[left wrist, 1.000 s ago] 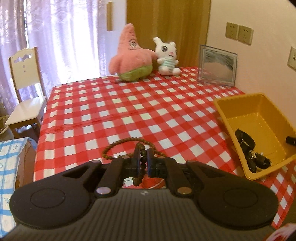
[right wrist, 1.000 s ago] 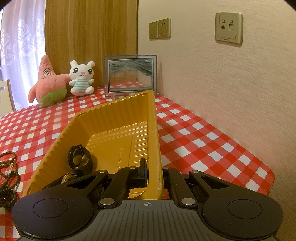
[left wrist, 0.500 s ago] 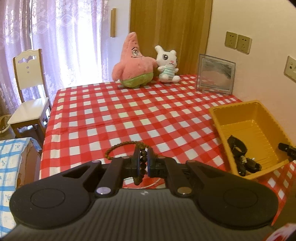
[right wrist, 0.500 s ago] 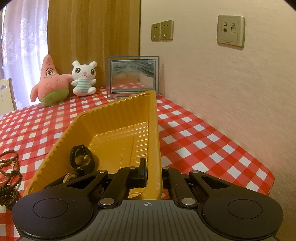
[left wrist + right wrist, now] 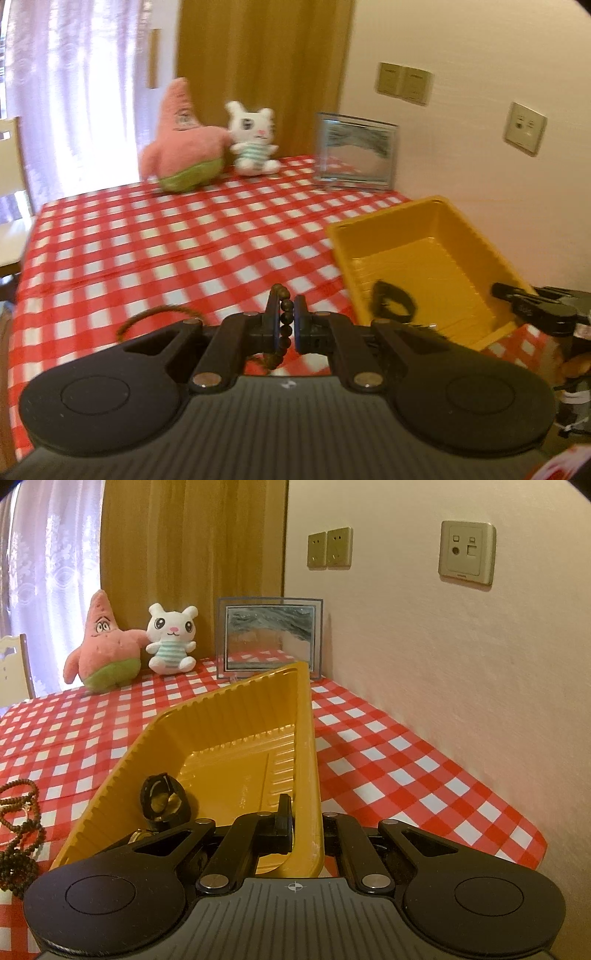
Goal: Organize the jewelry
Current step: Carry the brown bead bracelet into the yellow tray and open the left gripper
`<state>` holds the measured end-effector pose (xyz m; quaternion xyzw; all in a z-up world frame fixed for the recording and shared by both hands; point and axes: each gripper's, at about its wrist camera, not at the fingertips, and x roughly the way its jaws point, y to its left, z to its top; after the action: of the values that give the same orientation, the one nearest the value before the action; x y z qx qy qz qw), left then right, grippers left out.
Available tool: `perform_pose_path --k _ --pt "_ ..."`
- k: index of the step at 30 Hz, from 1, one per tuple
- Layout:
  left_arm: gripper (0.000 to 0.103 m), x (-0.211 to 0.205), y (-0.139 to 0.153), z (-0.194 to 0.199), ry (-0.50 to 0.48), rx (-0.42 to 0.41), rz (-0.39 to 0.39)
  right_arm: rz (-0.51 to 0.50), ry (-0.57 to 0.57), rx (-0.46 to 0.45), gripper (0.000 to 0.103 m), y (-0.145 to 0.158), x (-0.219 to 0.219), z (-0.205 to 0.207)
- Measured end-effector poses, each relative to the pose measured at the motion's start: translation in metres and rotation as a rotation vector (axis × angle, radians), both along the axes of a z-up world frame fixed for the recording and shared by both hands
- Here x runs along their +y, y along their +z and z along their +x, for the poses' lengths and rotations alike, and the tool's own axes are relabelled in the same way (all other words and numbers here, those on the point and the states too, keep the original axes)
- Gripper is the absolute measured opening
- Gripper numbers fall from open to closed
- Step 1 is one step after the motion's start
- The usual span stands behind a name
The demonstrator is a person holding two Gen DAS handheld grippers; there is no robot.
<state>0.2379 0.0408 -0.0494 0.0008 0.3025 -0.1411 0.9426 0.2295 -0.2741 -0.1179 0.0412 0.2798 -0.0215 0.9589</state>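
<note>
My left gripper (image 5: 285,320) is shut on a brown bead necklace (image 5: 285,325), lifted above the red-checked tablecloth; a loop of it hangs to the left. The necklace also shows in the right wrist view (image 5: 16,827), trailing at the left edge. My right gripper (image 5: 304,818) is shut on the near right wall of the yellow tray (image 5: 306,738), also seen in the left wrist view (image 5: 436,254). Inside the tray lies a black watch (image 5: 162,799) with other dark pieces beside it. The right gripper shows in the left wrist view (image 5: 532,304) at the tray's near corner.
A pink starfish plush (image 5: 181,151) and a white bunny plush (image 5: 253,138) sit at the table's far edge. A glass picture frame (image 5: 356,151) stands by the wall. A white chair (image 5: 9,192) is at the left. The wall runs along the right.
My left gripper has lifted and swung right toward the yellow tray, carrying the bead necklace. My right gripper still holds the tray wall, nearly unmoved.
</note>
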Motion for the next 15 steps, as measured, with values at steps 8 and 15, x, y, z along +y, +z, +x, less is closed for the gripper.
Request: perform_pose_path --k 8,15 --pt "0.006 -0.053 -0.005 0.019 -0.165 0.014 -0.063 -0.012 0.016 -0.012 0.004 0.002 0.001 0.004" --pt "0.006 -0.096 -0.016 0.039 -0.288 0.065 -0.151 -0.013 0.028 -0.015 0.004 0.001 0.001 0.005"
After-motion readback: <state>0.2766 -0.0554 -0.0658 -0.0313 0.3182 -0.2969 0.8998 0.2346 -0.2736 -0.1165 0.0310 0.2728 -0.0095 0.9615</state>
